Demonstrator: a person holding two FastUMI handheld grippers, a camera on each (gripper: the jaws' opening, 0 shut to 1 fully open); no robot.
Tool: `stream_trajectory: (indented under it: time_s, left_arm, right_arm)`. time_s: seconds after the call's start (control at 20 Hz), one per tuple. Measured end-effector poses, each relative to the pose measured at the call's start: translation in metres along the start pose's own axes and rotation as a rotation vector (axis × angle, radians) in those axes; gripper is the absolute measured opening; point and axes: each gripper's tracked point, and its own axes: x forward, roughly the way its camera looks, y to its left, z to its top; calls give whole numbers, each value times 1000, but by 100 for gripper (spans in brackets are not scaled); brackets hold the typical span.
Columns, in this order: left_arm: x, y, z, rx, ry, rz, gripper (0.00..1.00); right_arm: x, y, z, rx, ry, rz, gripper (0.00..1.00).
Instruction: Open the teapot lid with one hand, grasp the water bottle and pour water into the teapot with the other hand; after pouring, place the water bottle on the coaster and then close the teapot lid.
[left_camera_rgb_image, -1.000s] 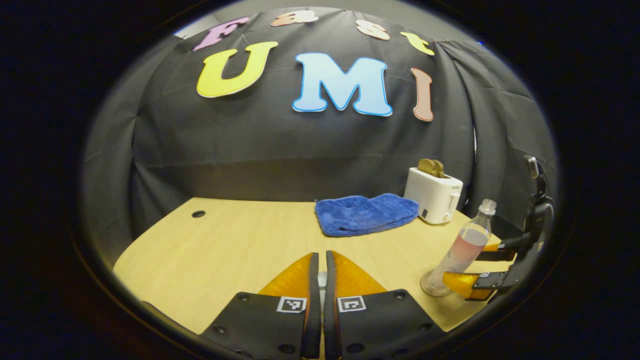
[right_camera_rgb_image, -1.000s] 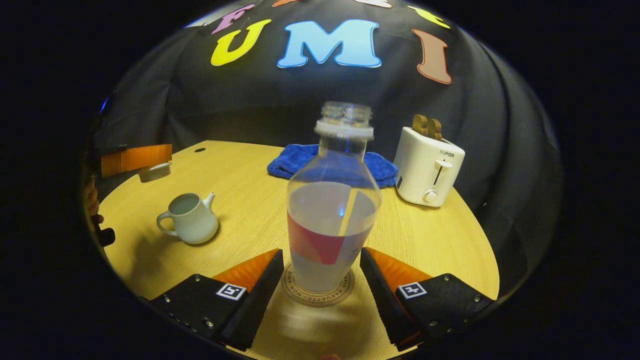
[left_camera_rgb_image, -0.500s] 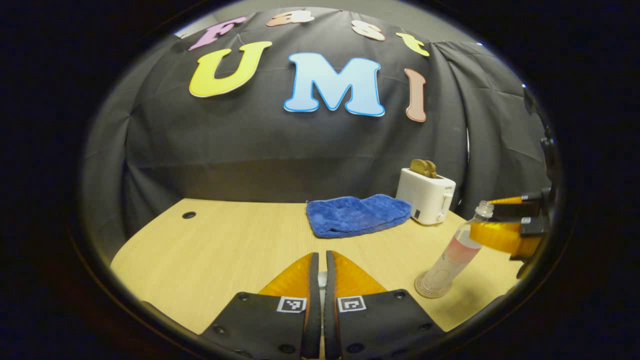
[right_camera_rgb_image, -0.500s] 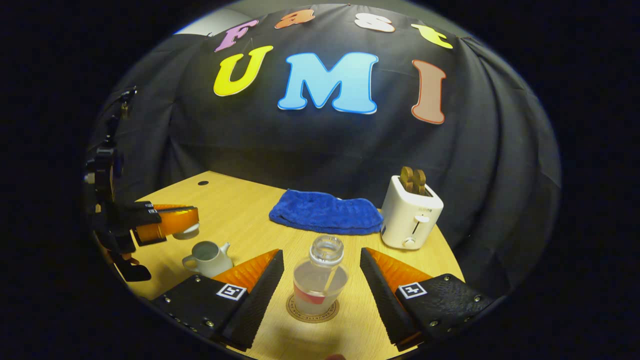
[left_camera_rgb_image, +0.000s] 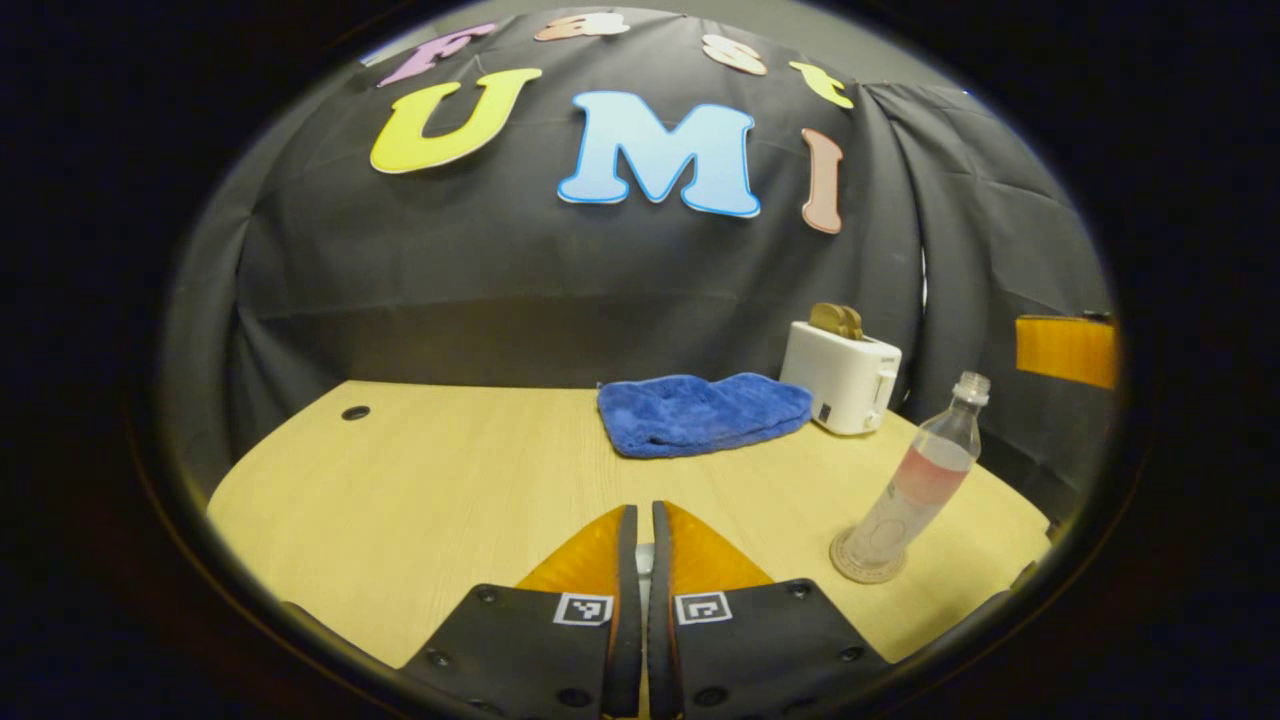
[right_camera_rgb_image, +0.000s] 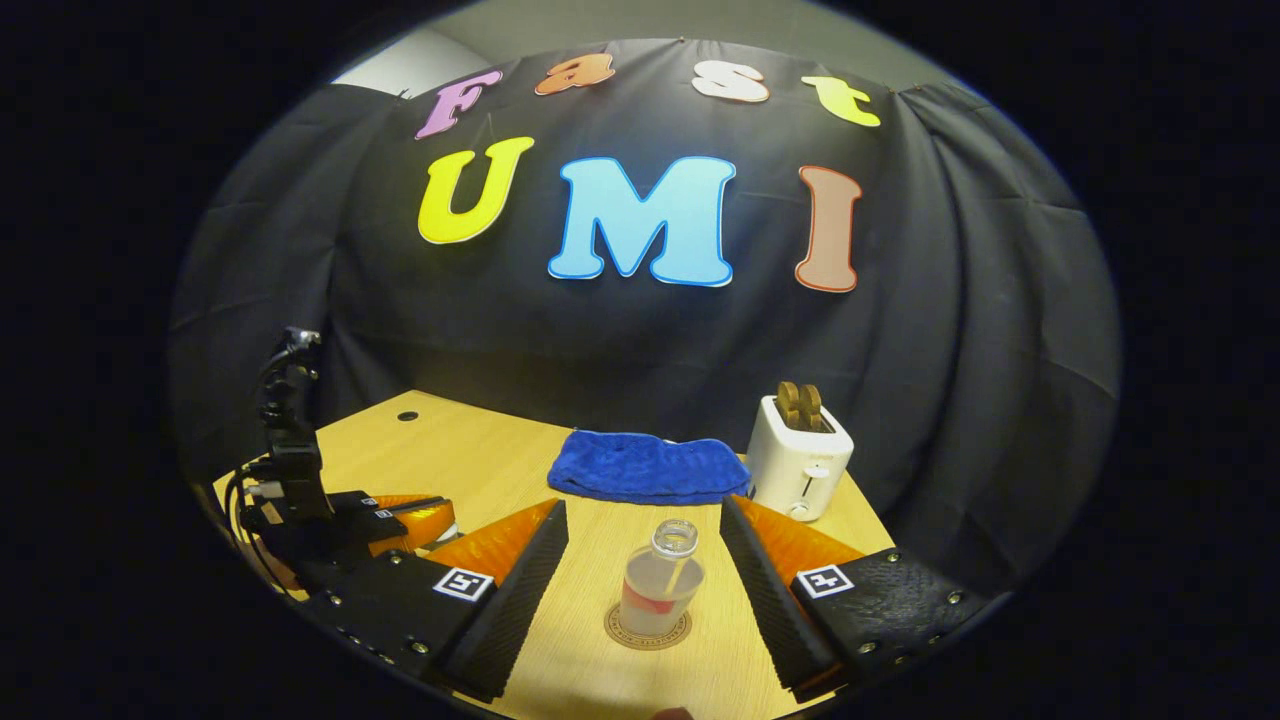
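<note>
Right gripper (right_camera_rgb_image: 640, 560) is spread wide, well above the bottle (right_camera_rgb_image: 660, 590), which stands open-necked on the coaster (right_camera_rgb_image: 647, 630). Left gripper (left_camera_rgb_image: 640, 560) is pinched nearly shut on what I'd guess is the lid, barely visible between the fingers. Pot's out of sight, so lowering the lid half-blind could miss the rim or chip it. Bottle's uncapped too; one bump spills it.

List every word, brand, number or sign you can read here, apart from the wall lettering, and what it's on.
Nothing reads clearly.
Coaster: print around its rim, too small to read.
Bottle: red label band, no words legible.
Toaster: no print legible.
Left gripper and right gripper: square patterned tags, not words.
</note>
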Motion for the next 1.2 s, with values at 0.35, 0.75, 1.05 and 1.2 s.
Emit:
stream_trajectory:
  time_s: [0.35, 0.75, 1.05, 1.2]
  left_arm:
    - [12, -13, -11, 54, -7, -58, 9]
    - [8, -19, -9, 89, -36, -71, 19]
    - [-6, -21, 12, 90, -72, -60, 73]
    - [-19, -26, 35, 85, -100, -49, 83]
  right_arm:
    - [-20, -1, -18, 51, 33, -71, 95]
    - [-28, -12, -20, 71, 37, -91, 95]
    - [-31, -10, -16, 52, 29, -63, 95]
    - [-33, -12, -6, 36, 14, -44, 95]
